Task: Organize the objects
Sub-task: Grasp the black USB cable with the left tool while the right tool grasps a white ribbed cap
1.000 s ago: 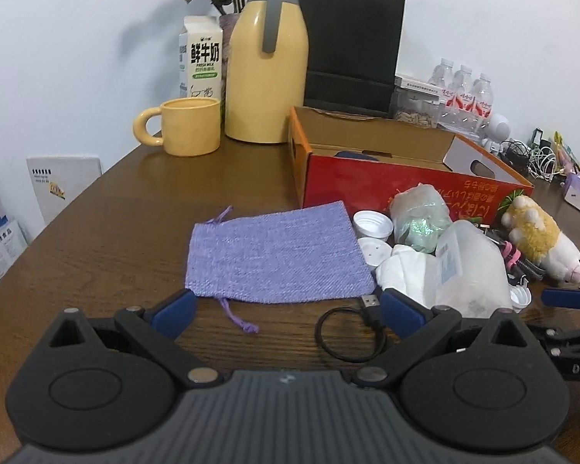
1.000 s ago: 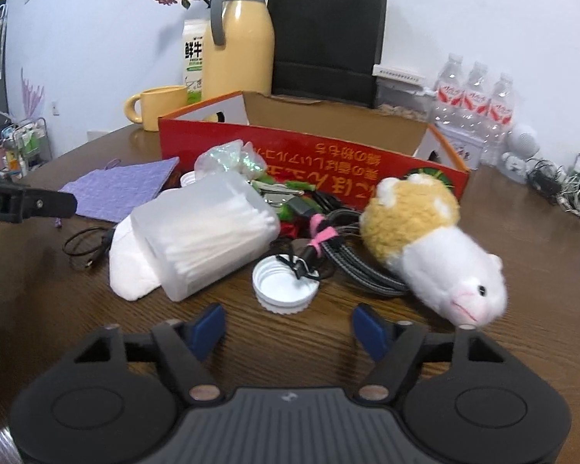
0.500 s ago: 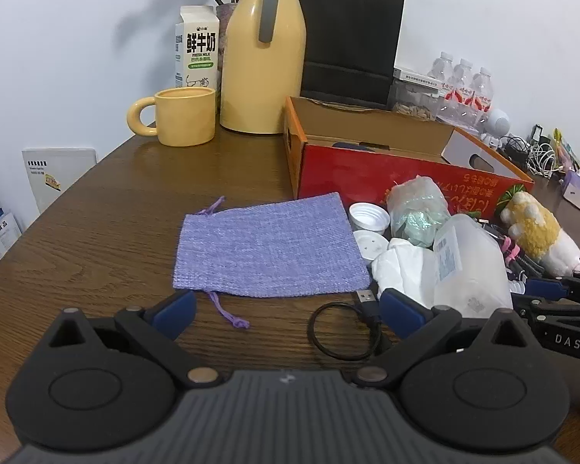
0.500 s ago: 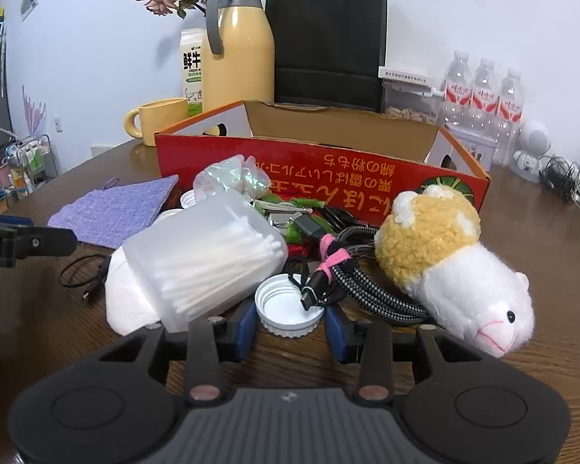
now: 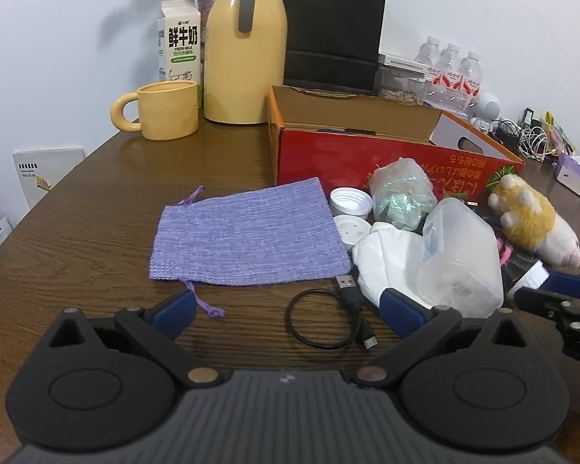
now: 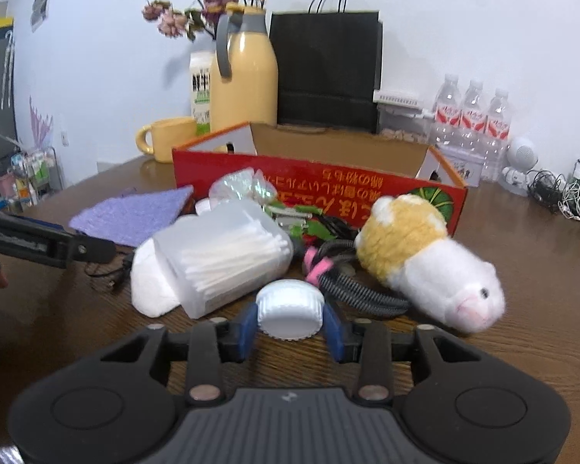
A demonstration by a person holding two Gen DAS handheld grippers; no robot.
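Note:
My right gripper (image 6: 290, 328) is shut on a white plastic cap (image 6: 290, 311) and holds it a little above the table, in front of a tub of cotton swabs (image 6: 224, 255), a bundled cable (image 6: 352, 290) and a plush hamster (image 6: 429, 259). My left gripper (image 5: 286, 311) is open and empty, low over the table. A black USB cable loop (image 5: 328, 321) lies between its fingers and a purple drawstring pouch (image 5: 247, 239) lies flat just beyond. The open red cardboard box (image 5: 367, 154) stands behind the pile.
Two more white caps (image 5: 350, 208), a crumpled plastic bag (image 5: 402, 197) and a white tissue pack (image 5: 382, 255) lie by the box. A yellow mug (image 5: 166, 110), yellow thermos (image 5: 245, 62), milk carton (image 5: 179, 50), black paper bag (image 5: 332, 27) and water bottles (image 5: 452, 73) stand at the back.
My right gripper closed on the white cap and lifted it off the table. My left gripper stayed open and shifted only slightly.

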